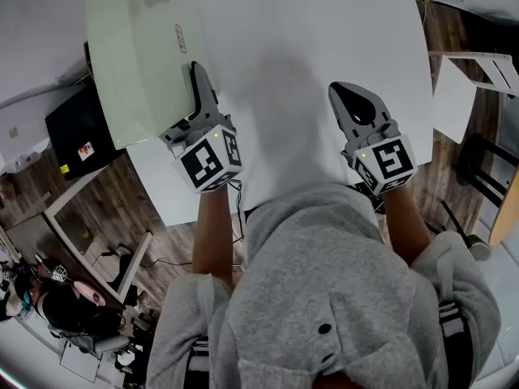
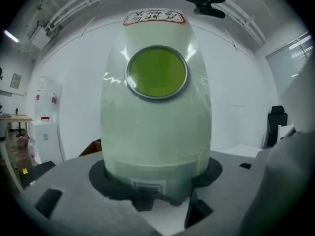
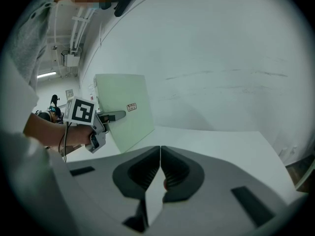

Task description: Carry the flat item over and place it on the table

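Plainly, green board (image 2: 156, 127) stands clamped in left tool (image 1: 195, 83) — tilted.

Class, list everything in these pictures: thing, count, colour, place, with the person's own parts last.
Table: one, white, beneath both grippers.
Board: one, pale green, tilted at the table's left edge.
Label: one, red-framed, on the board.
Case: one, black, below the table's left side.
Panel: one, white, right of the table.
Hoodie: one, grey, on the person.
Left gripper: one, grey, fingers shut on the board.
Right gripper: one, grey, fingers together, empty, over the table.
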Motion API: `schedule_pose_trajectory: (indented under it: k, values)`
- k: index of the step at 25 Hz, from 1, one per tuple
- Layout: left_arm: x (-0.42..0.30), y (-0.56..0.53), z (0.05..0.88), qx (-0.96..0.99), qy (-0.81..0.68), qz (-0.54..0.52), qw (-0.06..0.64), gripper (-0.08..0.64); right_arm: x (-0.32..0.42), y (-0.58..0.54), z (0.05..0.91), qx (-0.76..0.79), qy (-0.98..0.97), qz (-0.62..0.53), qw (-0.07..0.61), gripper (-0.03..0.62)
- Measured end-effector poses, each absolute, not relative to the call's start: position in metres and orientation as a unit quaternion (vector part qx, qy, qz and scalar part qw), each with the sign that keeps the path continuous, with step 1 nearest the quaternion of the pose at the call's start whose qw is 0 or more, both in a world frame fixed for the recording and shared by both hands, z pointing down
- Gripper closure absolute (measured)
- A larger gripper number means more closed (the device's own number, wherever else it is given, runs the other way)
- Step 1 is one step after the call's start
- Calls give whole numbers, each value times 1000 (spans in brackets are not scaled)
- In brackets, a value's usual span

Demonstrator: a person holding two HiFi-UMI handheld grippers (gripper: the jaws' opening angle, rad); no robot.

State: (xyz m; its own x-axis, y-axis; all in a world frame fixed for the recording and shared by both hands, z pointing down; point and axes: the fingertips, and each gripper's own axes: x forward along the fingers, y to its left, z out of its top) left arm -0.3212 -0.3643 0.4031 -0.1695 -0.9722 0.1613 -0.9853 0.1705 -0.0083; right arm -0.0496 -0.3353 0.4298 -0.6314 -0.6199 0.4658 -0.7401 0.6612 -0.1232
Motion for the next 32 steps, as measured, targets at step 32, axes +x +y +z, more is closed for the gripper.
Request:
schedule_pose_trajectory:
  k: [32]
  values:
    - [-306,-335,394,670,-734,87,64,225,-39,-328,396,385,-902,118,157,565]
